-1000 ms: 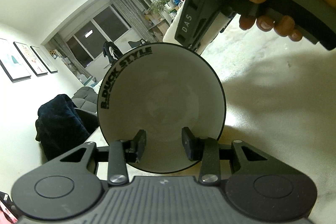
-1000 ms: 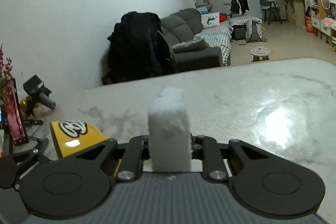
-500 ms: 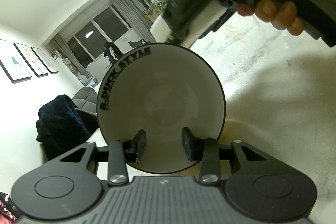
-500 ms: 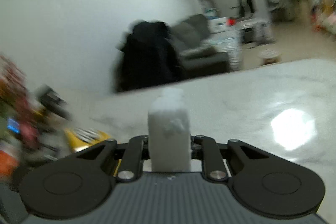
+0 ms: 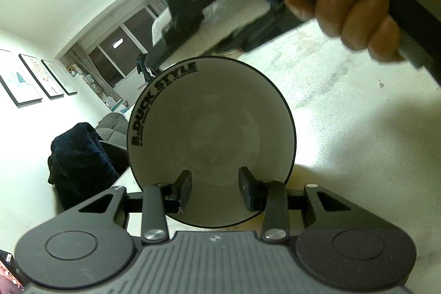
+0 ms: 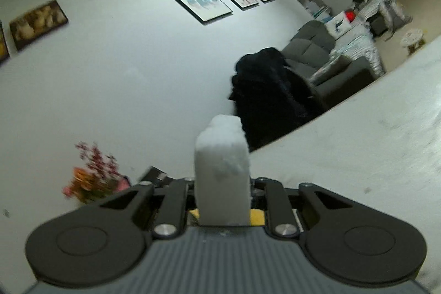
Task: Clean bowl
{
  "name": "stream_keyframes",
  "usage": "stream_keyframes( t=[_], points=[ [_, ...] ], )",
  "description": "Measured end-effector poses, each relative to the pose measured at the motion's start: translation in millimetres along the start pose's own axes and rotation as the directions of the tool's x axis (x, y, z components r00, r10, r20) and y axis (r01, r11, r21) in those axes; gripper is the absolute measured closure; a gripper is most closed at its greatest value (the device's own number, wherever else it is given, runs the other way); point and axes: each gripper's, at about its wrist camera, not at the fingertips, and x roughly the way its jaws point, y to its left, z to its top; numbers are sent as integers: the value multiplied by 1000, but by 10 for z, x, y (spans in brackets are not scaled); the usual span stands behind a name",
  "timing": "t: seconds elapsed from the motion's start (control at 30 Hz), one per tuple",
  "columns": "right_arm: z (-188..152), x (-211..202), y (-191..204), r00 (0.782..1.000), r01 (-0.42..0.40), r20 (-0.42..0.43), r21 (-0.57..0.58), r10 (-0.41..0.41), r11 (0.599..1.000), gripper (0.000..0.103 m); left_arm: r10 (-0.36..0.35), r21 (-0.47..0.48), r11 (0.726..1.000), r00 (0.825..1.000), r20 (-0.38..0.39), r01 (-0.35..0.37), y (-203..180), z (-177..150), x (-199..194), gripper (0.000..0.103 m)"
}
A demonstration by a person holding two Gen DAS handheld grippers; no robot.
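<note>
The left gripper (image 5: 215, 185) is closed on the near rim of the round white ceramic bowl with a thin black edge (image 5: 212, 139), one finger inside and one behind the wall, and it holds the bowl tipped up above the pale marble table (image 5: 358, 134), w/ the opening facing the left wrist camera. The right gripper (image 6: 222, 192) clamps a white rectangular foam sponge block (image 6: 222, 175); the jaws have just been closing on it, approx. half open. Seen from the left wrist, the right gripper, in a person's hand (image 5: 355, 18), is above the far rim of the bowl, not touching it. The sponge's long axis runs along the fingers, so it must turn down into the bowl. Black print on the inside wall reads "B.DUCK STYLE"; the smaller line under it is not readable.
</note>
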Motion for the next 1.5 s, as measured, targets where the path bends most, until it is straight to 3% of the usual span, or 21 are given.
stream_keyframes(
  t=[0.23, 0.43, 0.6, 0.7, 0.73, 0.8, 0.87, 0.93, 1.07, 1.1, 1.13, 1.23, 1.27, 1.5],
  points=[
    [-59, 173, -137, 997, 78, -3, 30, -78, 996, 83, 8, 5, 1000, 1000, -2, -8, -27, 5, -14, 65],
    [-105, 159, 58, 1000, 21, 8, -45, -21, 999, 83, 12, 6, 1000, 1000, -4, -12, -76, 3, -37, 65],
    [-88, 149, 58, 999, 51, 12, -81, -50, 995, 83, 14, -6, 1000, 1000, -11, -14, -80, 5, -60, 65],
    [-22, 81, 174, 980, 198, 52, -249, -190, 948, 83, 17, -6, 1000, 1000, -13, -17, -102, 5, -87, 65],
    [-23, 58, 283, 963, 271, 87, -370, -257, 889, 83, 17, -6, 1000, 1000, -13, -17, -104, 5, -91, 65],
    [-84, 46, 458, 925, 370, 163, -583, -343, 723, 83, 12, -14, 1000, 1000, -14, -12, -103, 3, -104, 65],
    [-244, 103, 562, 911, 361, 189, -793, -366, 490, 83, 6, -22, 1000, 1000, -15, -7, -102, 3, -117, 65],
    [-416, 168, 660, 902, 306, 213, -929, -376, 206, 84, 3, -29, 1000, 1000, -16, -3, -111, 2, -140, 65],
    [-825, 270, 549, 867, 224, 305, -945, -396, -236, 84, 4, -30, 1000, 1000, -16, -4, -103, 12, -167, 65],
    [-979, 285, 442, 856, 194, 343, -907, -387, -373, 84, 4, -29, 1000, 1000, -17, -5, -110, 13, -178, 65],
    [-1072, 300, 368, 852, 166, 357, -879, -384, -447, 84, 5, -29, 1000, 1000, -17, -5, -114, 13, -186, 65],
    [-1249, 338, 184, 847, 70, 356, -812, -396, -580, 84, 4, -33, 999, 1000, -19, -5, -119, 10, -209, 65],
    [-1266, 348, 150, 844, 58, 360, -799, -398, -599, 84, 5, -33, 999, 1000, -19, -6, -125, 9, -218, 65],
    [-1169, 290, 320, 860, 163, 402, -801, -315, -577, 84, 16, -24, 1000, 1000, -22, -17, -153, 8, -247, 65]
  ],
)
